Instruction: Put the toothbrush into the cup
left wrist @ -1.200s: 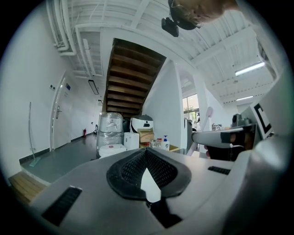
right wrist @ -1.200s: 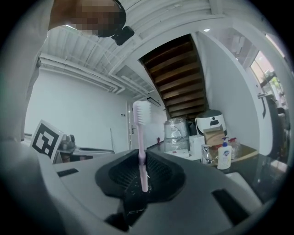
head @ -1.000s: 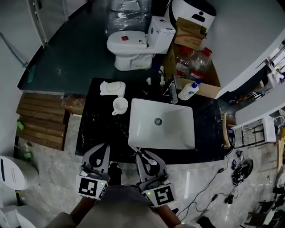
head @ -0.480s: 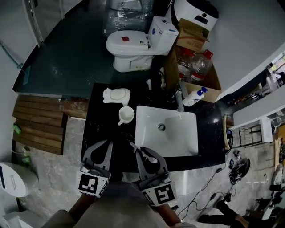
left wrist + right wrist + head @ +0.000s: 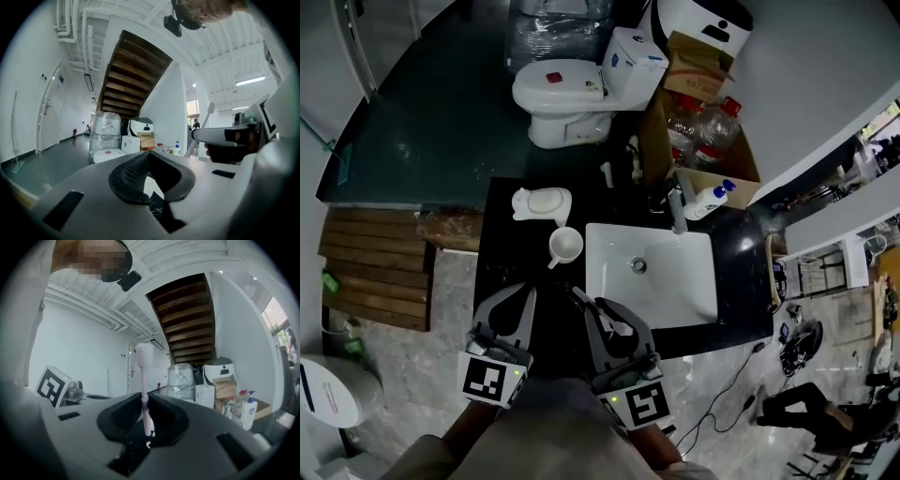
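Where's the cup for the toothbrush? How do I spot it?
Find the big white sink set in the black counter. Just beside its left back corner stands the cup. It is the round, open white mug with a small handle; the white dish behind it is flatter.

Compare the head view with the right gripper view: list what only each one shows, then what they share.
Head view only: the cup's open mouth beside the sink, the soap dish and the wooden slats.
Right gripper view only: the stair underside and the bristle head of the toothbrush, standing upright.
Both: the right tongs shut on the toothbrush, the marker cube on the left tongs, and the pump bottle.
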`<control>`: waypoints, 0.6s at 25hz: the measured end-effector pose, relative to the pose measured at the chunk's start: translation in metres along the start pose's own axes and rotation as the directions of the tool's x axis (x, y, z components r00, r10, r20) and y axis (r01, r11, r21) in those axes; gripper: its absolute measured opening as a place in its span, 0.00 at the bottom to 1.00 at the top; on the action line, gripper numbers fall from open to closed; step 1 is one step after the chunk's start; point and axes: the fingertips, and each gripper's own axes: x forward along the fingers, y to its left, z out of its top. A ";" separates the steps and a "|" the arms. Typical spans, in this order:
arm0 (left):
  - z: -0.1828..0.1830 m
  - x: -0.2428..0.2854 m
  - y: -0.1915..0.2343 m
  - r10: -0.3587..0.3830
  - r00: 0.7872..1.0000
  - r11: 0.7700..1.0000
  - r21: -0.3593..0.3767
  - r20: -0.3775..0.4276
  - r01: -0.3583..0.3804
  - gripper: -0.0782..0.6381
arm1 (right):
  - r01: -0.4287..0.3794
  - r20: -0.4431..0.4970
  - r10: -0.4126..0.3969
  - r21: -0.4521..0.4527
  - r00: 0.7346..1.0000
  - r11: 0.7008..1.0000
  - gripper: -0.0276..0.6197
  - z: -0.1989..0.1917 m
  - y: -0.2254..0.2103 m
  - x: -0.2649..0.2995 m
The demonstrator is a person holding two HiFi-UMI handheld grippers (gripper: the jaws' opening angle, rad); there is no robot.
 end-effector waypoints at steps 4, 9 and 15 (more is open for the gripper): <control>0.002 0.006 -0.003 -0.017 1.000 1.000 0.003 0.001 0.017 0.12 | 0.011 0.002 -0.011 0.003 1.000 1.000 0.13 0.003 -0.002 0.002; 0.004 0.010 -0.004 -0.017 1.000 1.000 -0.013 -0.001 0.017 0.12 | 0.011 0.006 -0.011 -0.002 1.000 1.000 0.13 0.008 -0.010 0.007; 0.003 0.014 -0.002 -0.011 1.000 1.000 -0.024 0.001 0.011 0.12 | -0.009 0.015 0.009 -0.007 1.000 1.000 0.13 0.013 -0.019 0.019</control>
